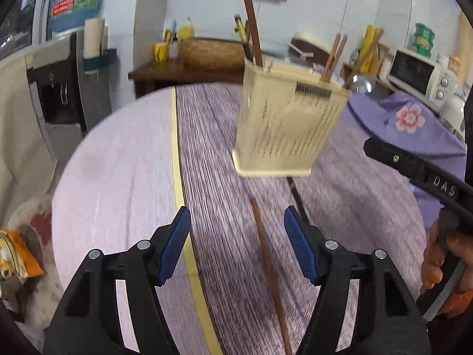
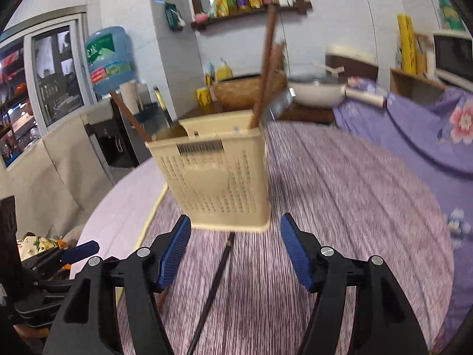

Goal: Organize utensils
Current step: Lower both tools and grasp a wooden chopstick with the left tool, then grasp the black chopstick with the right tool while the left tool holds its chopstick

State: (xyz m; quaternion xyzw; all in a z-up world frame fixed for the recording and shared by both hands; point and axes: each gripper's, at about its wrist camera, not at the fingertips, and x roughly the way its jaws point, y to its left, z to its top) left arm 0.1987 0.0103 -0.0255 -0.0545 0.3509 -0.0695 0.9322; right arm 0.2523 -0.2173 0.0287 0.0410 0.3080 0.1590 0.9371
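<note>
Chopsticks lie loose on the round table (image 1: 118,159), which is covered in a purple striped cloth: 1 brown chopstick (image 1: 270,269) and 1 black chopstick (image 2: 211,293), both near the table's near edge, just in front of a cream perforated utensil holder (image 1: 283,124) standing toward the middle. More chopsticks (image 1: 334,56) stand inside it. The left hand-held gripper (image 1: 236,245) is released, nothing between its blue pads. The right hand-held gripper (image 2: 235,251) is likewise released and grasps nothing.
</note>
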